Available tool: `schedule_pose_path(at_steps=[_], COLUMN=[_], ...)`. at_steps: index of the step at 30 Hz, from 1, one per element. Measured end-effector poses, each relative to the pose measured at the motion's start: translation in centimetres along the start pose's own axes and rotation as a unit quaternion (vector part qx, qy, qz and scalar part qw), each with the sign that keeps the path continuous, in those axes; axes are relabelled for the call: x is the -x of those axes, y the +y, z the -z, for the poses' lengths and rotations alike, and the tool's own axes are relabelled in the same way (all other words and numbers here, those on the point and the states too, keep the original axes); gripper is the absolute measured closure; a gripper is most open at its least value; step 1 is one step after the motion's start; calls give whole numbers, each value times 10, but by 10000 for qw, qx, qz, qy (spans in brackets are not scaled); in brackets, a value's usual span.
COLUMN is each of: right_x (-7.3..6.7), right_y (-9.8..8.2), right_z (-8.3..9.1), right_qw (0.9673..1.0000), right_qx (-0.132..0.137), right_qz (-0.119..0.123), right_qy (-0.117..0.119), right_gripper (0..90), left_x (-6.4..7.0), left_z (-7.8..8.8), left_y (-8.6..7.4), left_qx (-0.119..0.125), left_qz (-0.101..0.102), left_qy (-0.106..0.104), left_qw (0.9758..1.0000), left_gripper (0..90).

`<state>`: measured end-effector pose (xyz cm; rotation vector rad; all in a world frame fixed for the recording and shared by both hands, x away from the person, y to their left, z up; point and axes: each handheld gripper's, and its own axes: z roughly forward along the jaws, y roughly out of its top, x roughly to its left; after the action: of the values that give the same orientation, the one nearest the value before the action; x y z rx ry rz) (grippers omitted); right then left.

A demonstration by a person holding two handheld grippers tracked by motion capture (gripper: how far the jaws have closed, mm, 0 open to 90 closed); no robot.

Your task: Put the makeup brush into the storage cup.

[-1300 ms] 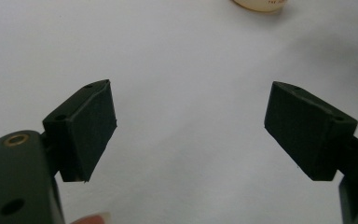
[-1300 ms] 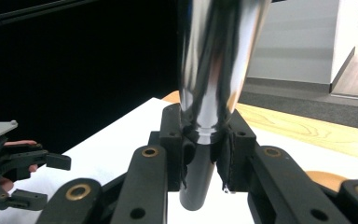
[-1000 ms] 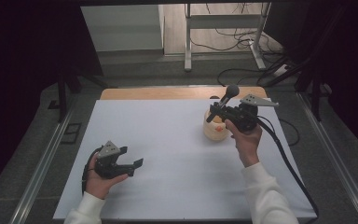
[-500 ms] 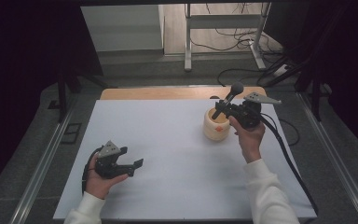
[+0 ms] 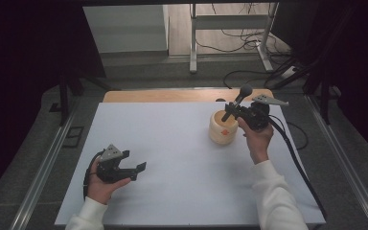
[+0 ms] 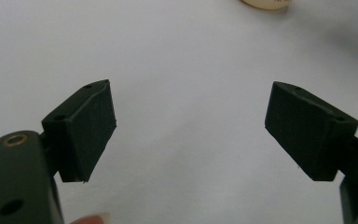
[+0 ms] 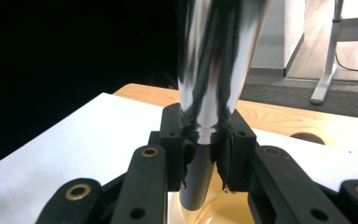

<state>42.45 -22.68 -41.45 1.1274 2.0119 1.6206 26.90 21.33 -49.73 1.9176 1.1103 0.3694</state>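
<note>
- Hands come in from the bottom of the high view, both in white sleeves, each holding a gripper over a white counter (image 5: pixel 172 143).
- Left gripper (image 5: pixel 136 168) sits low at the near-left part of the counter, held in the left hand (image 5: pixel 103 184), with its grey three-cornered plate on top and its jaws pointing to the right.
- Its jaws are released: in the left gripper view the two black pads (image 6: pixel 91 126) stand wide apart with bare white counter between them and nothing gripped.
- At the top edge of that view a sliver of a cream-coloured cup (image 6: pixel 265 3) shows, well apart from the jaws.
- White counter surface lies bare between the two hands; a strip of wood (image 5: pixel 172 95) shows along its far edge.
- The cream cup (image 5: pixel 222 128) stands upright on the far-right part of the counter and carries a small orange mark on its side.
- Right gripper (image 5: pixel 231 113) is held in the right hand (image 5: pixel 256 139) just beside and above the cup, its jaws reaching over the rim.
- Its jaws are clenched on a shiny metal handle (image 7: pixel 212 84), which widens upward; in the high view the handle (image 5: pixel 239 96) slants up and to the right, ending in a rounded grey knob.
- The lower end of the handle goes down into the cup's pale interior (image 7: pixel 223 210); what is at its tip cannot be told.
- A black cable (image 5: pixel 292 153) trails from the right gripper toward the near-right edge of the counter.
</note>
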Motion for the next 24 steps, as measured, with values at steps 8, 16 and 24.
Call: schedule_pose_path(at_steps=[8, 16, 24], right_x=[5, 9, 11], right_y=[-1, -9, -16], right_z=[-4, -17, -25], right_qw=[10000, 9996, 9989], right_qx=[-10, -226, -394], right_qz=[34, 27, 86], right_qy=[-46, -138, -224], right_gripper=[740, 739, 739], left_x=[1, 1, 2], left_z=[-1, -1, -1], left_y=[0, 0, 0], left_qx=[-25, -22, -23], left_qz=[-24, -26, -40], left_qy=[-12, 14, 9], left_qw=[10000, 10000, 10000], left_gripper=[171, 171, 170])
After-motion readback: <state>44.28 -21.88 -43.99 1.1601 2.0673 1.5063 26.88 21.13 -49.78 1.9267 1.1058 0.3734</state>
